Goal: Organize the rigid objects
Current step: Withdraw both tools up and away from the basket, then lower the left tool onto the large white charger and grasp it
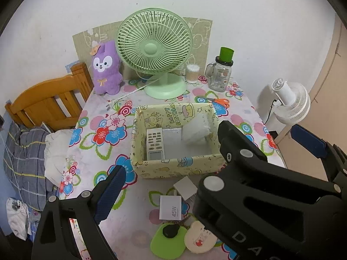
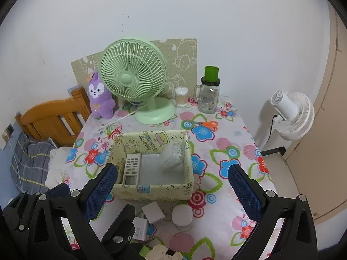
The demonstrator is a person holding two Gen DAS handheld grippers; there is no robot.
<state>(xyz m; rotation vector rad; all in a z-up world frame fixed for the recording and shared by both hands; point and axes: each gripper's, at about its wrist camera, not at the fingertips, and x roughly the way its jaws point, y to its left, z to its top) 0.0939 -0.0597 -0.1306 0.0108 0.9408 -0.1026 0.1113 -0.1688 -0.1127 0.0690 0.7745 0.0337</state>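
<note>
A pale yellow cardboard box printed with cartoon figures is seen at the middle of the worktop covered with a flowered plastic cloth. Inside the box, a white remote control with grey buttons is laid along the left wall, and a crumpled clear plastic bag is leaned toward the far right corner. Just near of the box, a small white square plug adapter, a white rectangular charger marked 45W, a flat green disc carrying a black key fob and a round cream case with a rabbit picture are gathered closely together. A white round-topped jar is seen in the right wrist view just right of the adapter. The left gripper is held wide open above these small things, nothing being gripped between its blue-padded fingers. The right gripper is likewise spread open and empty, its fingers framing the near wall of the box. At the far edge of the worktop are set a purple plush toy, a light green desk fan, a clear tub of cotton swabs and a glass mug jar with a green cup on its lid. Orange-handled scissors are laid between the jar and the box. A white floor fan is stood to the right, off the worktop.
</note>
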